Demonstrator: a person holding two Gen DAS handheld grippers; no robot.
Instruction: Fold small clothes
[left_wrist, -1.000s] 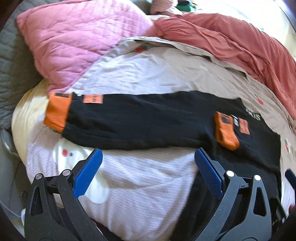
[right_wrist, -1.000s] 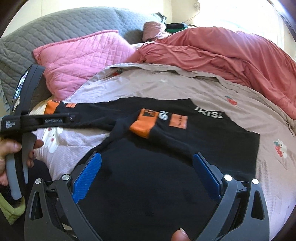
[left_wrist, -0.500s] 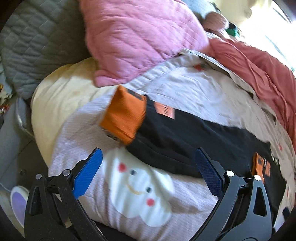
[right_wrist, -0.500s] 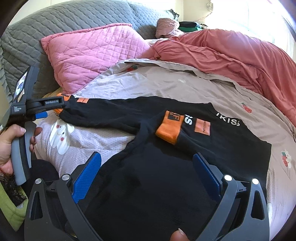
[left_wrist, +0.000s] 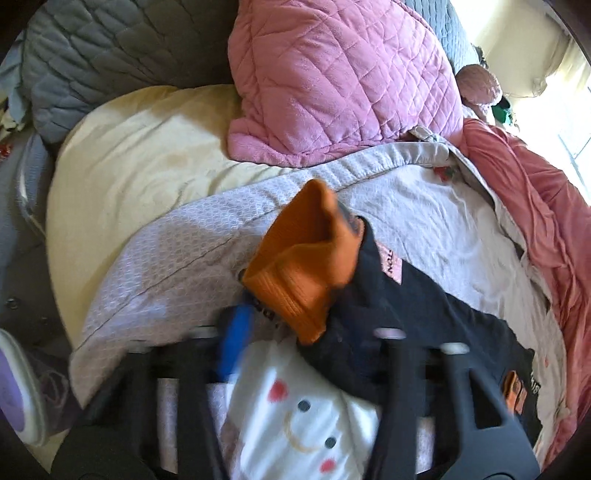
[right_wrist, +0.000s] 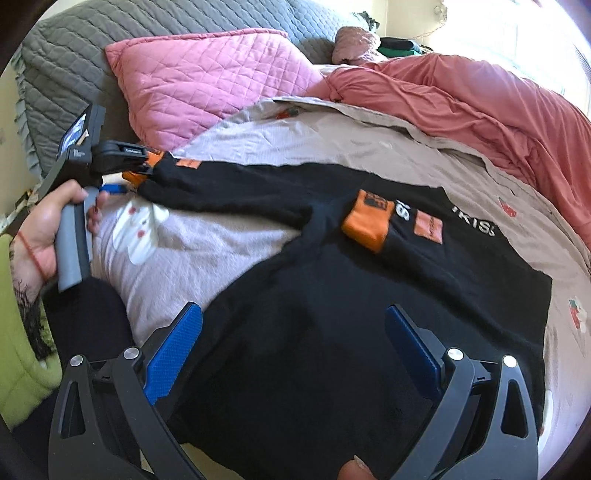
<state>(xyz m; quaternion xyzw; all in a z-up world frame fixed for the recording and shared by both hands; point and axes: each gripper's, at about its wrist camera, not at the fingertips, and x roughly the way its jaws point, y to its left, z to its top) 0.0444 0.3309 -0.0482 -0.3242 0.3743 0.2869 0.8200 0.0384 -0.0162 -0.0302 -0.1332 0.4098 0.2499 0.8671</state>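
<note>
Right wrist view shows your left gripper (right_wrist: 142, 173) pinched on the orange cuff (right_wrist: 147, 166) at left of frame, right gripper (right_wrist: 293, 354) gaping over the black sweatshirt (right_wrist: 332, 295) on the bed (right_wrist: 332, 129): soft, limp knit, so grip ribbed edges.

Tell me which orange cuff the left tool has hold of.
The cuff at the outstretched sleeve's end, beside the pink pillow, pinched by the left tool. The other cuff lies folded across the black top's chest, untouched.

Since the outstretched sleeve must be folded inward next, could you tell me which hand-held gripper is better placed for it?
Left. The left hand-held gripper has just closed at the orange cuff of that sleeve, while the right hand-held gripper hangs open over the black top's body.
</note>
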